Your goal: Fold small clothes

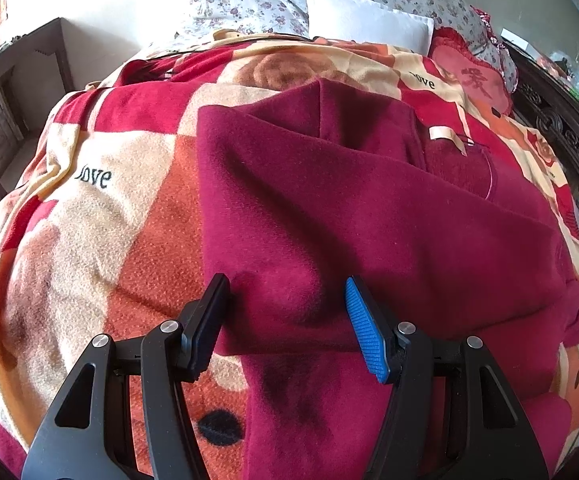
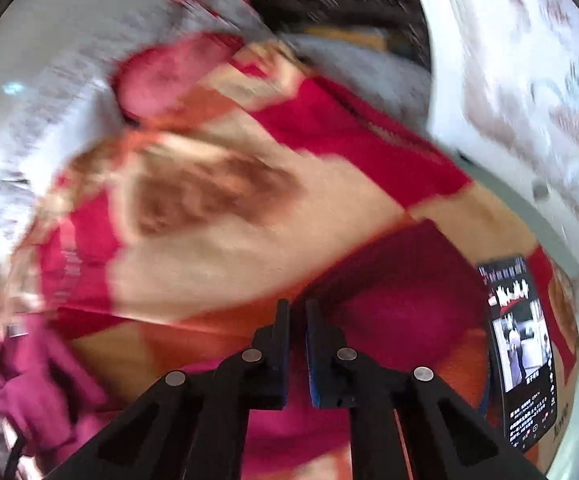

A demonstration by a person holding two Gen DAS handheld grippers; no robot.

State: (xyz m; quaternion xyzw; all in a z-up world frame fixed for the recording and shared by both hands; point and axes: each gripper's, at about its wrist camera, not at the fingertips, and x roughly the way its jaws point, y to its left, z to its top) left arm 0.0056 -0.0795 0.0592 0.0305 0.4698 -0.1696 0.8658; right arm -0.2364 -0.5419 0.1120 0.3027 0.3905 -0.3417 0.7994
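Note:
A dark red fleece garment lies partly folded on a red, orange and cream blanket on a bed. My left gripper is open just above the garment's near folded edge, its fingers on either side of a raised fold without touching it. In the right wrist view, which is blurred by motion, my right gripper has its jaws nearly together above the blanket. Dark red cloth lies just right of its fingertips. I cannot tell if cloth is pinched between them.
A white pillow and floral bedding lie at the head of the bed. A red cushion sits at the right. A lit phone lies on the blanket to the right of the right gripper. Dark wooden furniture stands left.

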